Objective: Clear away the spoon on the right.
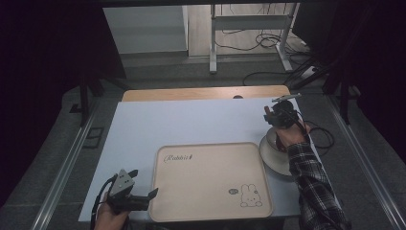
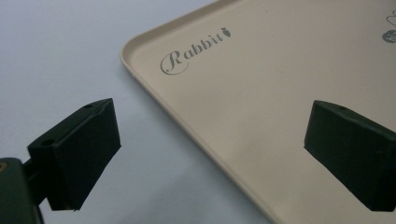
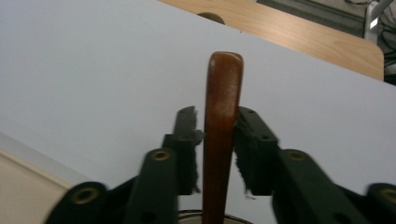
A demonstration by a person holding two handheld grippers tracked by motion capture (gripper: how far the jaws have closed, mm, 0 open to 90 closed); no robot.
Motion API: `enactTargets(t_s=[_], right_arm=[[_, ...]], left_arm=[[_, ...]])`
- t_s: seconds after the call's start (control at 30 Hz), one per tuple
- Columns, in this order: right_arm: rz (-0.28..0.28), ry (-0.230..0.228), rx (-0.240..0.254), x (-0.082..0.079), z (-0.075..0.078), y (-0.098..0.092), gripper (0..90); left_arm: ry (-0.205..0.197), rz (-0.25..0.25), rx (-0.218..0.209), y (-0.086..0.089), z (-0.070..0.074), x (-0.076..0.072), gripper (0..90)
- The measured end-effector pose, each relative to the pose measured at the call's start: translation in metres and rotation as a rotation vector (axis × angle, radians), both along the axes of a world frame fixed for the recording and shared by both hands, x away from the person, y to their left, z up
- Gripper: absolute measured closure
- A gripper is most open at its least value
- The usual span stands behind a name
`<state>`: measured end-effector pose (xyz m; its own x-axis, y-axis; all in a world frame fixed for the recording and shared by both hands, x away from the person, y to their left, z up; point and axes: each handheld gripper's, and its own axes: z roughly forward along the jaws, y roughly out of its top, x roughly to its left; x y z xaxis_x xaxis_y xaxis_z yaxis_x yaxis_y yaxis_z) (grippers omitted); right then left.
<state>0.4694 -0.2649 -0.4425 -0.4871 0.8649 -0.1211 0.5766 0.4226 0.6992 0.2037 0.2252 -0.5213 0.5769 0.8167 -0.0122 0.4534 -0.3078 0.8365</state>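
A white rectangular table top [image 1: 191,120] is seen from the high view, with a strip of light wooden board [image 1: 206,93] along its far edge. A beige rounded-rectangle tray [image 1: 210,182], printed with "Rabbit" and a small rabbit figure, lies on its near half. Just beside the tray's right edge stands a round pale bowl [image 1: 274,155], partly covered by the plaid-sleeved right forearm [image 1: 313,187].

In the right gripper view, a slim reddish-brown wooden handle [image 3: 222,126] stands upright between the jaws of the right gripper [image 3: 217,135], its long axis near vertical and its rounded end pointing up. Its lower end is cut off at the frame's bottom, just above a dark rim, so what it belongs to cannot be made out. The right pad is pressed against the handle; the left is touching or nearly so.

The left gripper [image 1: 140,189] is held released at the tray's near left corner, its jaws wide apart over the tray's rim [image 2: 140,77].
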Motion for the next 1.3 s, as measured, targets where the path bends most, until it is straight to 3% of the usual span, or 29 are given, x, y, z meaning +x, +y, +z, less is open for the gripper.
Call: enactTargets(t_s=[0.3, 0.9, 1.3], right_arm=[[0.006, 0.035, 0.017, 0.000, 0.007, 0.002, 76.6], [0.036, 0.111, 0.040, -0.006, 0.057, 0.001, 76.7], [0.057, 0.163, 0.042, -0.018, 0.074, 0.008, 76.7]], left_arm=[[-0.001, 0.000, 0.003, 0.000, 0.000, 0.000, 3.3], [-0.002, -0.002, 0.011, -0.001, 0.000, 0.000, 3.3], [-0.001, -0.002, 0.019, -0.002, 0.000, 0.000, 3.3]])
